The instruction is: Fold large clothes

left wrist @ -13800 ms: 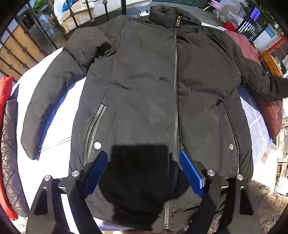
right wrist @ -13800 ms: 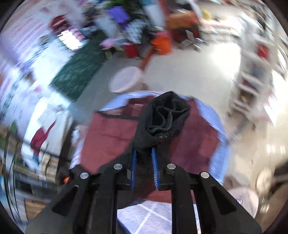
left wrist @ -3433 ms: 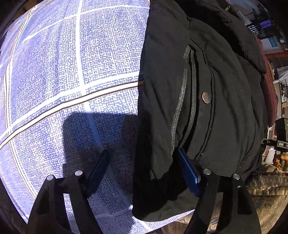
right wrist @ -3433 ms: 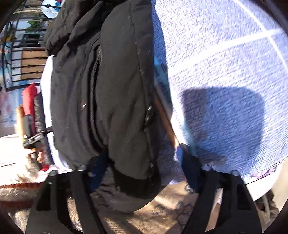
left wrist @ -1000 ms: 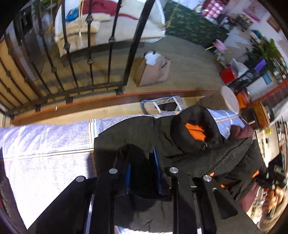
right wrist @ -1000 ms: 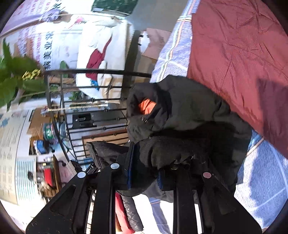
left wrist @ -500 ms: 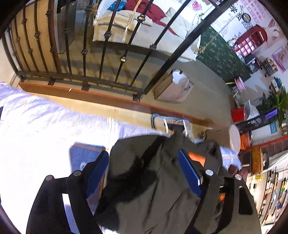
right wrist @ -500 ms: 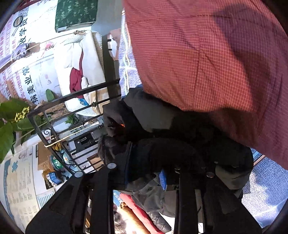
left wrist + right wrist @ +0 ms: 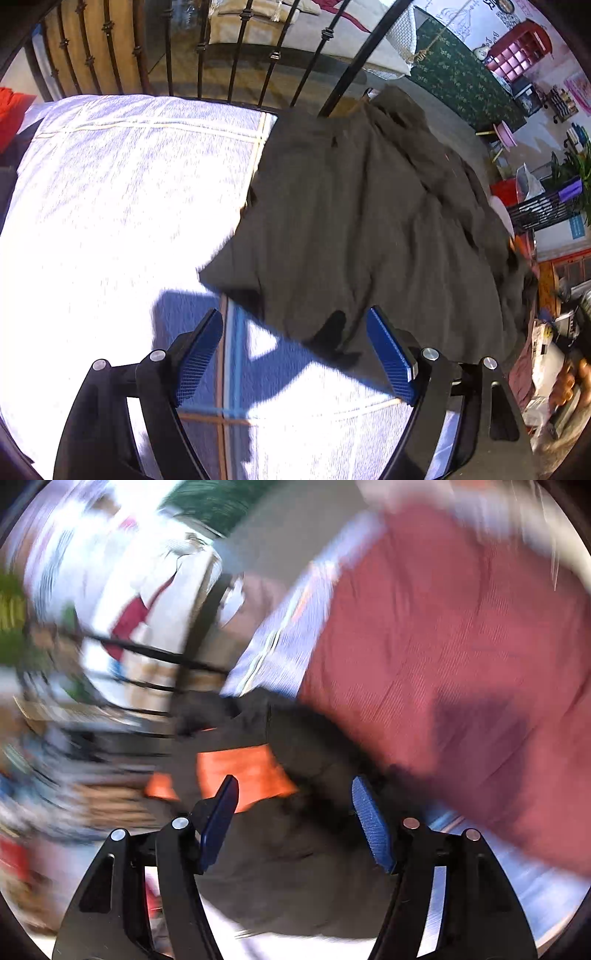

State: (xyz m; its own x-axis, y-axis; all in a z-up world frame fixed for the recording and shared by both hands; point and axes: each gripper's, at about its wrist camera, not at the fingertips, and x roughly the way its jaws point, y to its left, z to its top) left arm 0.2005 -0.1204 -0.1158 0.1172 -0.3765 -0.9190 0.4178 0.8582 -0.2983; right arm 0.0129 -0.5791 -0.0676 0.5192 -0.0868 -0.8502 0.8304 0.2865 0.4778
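Observation:
The black jacket [image 9: 369, 221] lies folded on the far right part of the blue-and-white checked bed cover [image 9: 110, 221]. My left gripper [image 9: 295, 343] is open and empty, just in front of the jacket's near edge. In the blurred right wrist view the jacket [image 9: 295, 867] lies below my right gripper [image 9: 293, 812], with its orange lining [image 9: 240, 771] showing. The right gripper is open and holds nothing.
A black iron railing [image 9: 221, 55] stands behind the bed. A dark red quilted garment [image 9: 461, 646] lies on the cover beside the jacket. Red clothes [image 9: 11, 110] sit at the far left. Shelves and clutter [image 9: 546, 206] fill the room to the right.
Both grippers have opened and let go of the jacket, which now lies folded on the cover. The left gripper has pulled back toward me. The right view is blurred by fast motion.

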